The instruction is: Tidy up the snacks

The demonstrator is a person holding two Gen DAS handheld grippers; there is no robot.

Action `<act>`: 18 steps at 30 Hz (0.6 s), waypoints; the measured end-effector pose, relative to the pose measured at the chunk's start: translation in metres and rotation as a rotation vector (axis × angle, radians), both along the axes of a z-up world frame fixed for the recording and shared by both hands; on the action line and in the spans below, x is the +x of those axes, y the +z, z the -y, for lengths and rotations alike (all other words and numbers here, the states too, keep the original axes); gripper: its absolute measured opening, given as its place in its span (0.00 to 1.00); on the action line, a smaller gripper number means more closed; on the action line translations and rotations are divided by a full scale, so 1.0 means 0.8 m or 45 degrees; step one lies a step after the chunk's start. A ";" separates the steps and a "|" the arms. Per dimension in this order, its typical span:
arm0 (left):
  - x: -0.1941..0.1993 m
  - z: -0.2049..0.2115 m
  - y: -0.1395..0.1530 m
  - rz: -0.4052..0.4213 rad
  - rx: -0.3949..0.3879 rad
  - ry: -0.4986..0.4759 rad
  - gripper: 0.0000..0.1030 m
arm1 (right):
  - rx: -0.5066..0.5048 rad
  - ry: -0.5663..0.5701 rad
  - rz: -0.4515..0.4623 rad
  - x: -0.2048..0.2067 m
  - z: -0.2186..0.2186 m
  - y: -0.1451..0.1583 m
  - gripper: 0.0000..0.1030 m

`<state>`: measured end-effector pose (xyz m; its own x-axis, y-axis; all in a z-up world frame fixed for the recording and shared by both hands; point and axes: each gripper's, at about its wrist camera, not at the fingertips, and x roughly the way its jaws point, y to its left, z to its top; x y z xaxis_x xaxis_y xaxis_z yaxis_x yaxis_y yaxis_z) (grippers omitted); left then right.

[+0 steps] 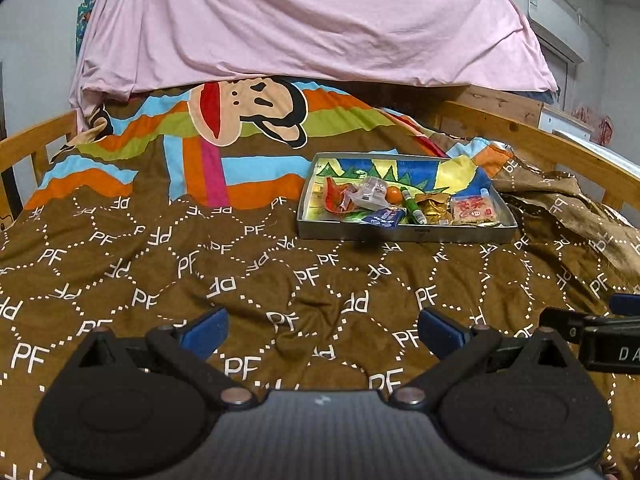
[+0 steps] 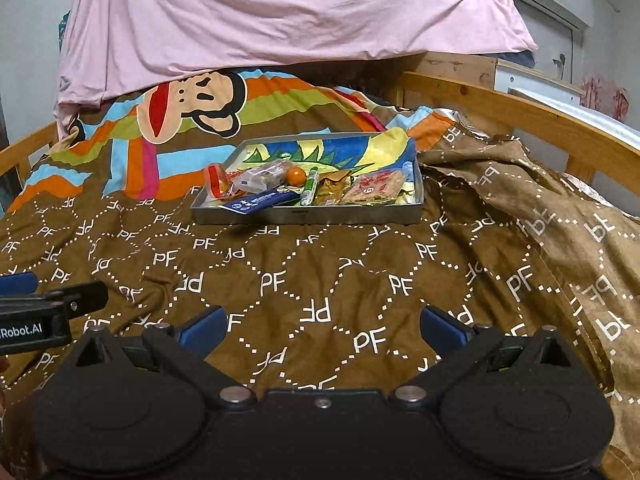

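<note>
A grey metal tray [image 1: 404, 235] [image 2: 308, 216] with a bright cartoon lining rests on the brown bedspread. Inside lie several snacks: a red wrapper [image 1: 338, 196] [image 2: 216, 180], a clear packet [image 1: 370, 192] [image 2: 262, 176], a small orange ball [image 1: 394, 195] [image 2: 296, 175], a green tube [image 1: 412, 204] [image 2: 310, 186], a blue packet [image 1: 382, 218] [image 2: 256, 202], a gold packet [image 1: 434, 204] [image 2: 334, 188] and a pink-red packet [image 1: 474, 210] [image 2: 374, 188]. My left gripper [image 1: 322, 330] and right gripper [image 2: 322, 328] both stand open over the bedspread, well short of the tray, holding nothing.
The bedspread [image 1: 160, 280] lies wrinkled, bunched up at the right [image 2: 540, 208]. A wooden bed rail [image 1: 540, 140] [image 2: 500, 108] curves around. A pink sheet [image 1: 300, 20] hangs behind. The right gripper's body [image 1: 600, 340] shows at the left view's edge; the left gripper's body [image 2: 40, 312] in the right view.
</note>
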<state>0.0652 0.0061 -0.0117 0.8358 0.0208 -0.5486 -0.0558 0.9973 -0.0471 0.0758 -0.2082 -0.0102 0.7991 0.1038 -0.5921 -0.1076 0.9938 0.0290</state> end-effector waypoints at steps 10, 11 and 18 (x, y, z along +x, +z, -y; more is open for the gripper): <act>0.000 0.002 0.000 -0.004 0.004 0.001 1.00 | 0.010 -0.016 0.001 -0.002 0.004 0.001 0.99; 0.000 0.002 0.000 -0.004 0.004 0.002 1.00 | 0.010 -0.016 0.002 -0.002 0.004 0.001 0.99; 0.000 0.002 -0.001 -0.009 0.006 -0.001 1.00 | 0.005 -0.011 -0.003 -0.001 0.003 -0.001 0.99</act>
